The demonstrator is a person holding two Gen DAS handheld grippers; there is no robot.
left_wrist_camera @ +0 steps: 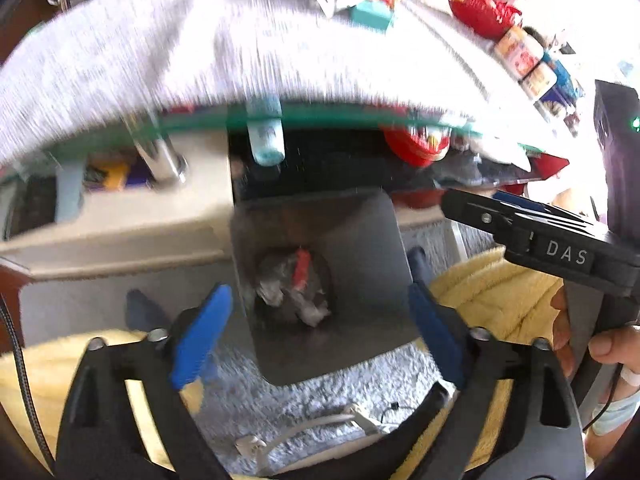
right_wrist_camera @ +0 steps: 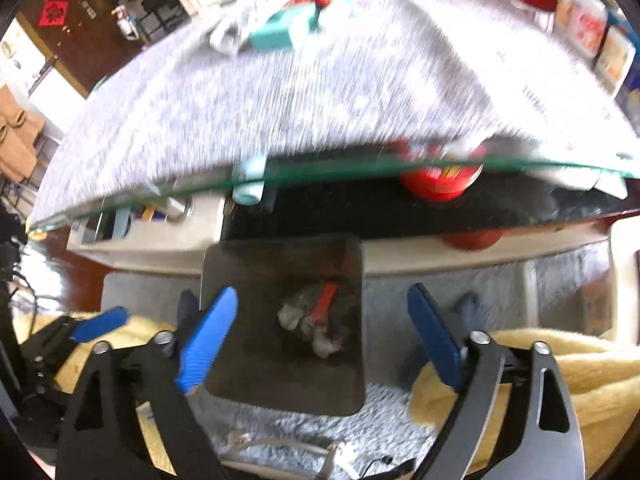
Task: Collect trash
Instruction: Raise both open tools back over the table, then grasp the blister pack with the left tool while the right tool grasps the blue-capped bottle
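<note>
Trash sits crumpled in the bin, at 12 o'clock from my claws. Left claw and right claw both gape wide, gripping nothing.

One dark square bin on the grey carpet, near, under the glass table edge. Inside: one crumpled grey wad and one red scrap (perhaps more pieces, blurred). Two grippers, each with two blue fingers, spread wide. On the table, far: one teal box, one red basket, far right.
</note>
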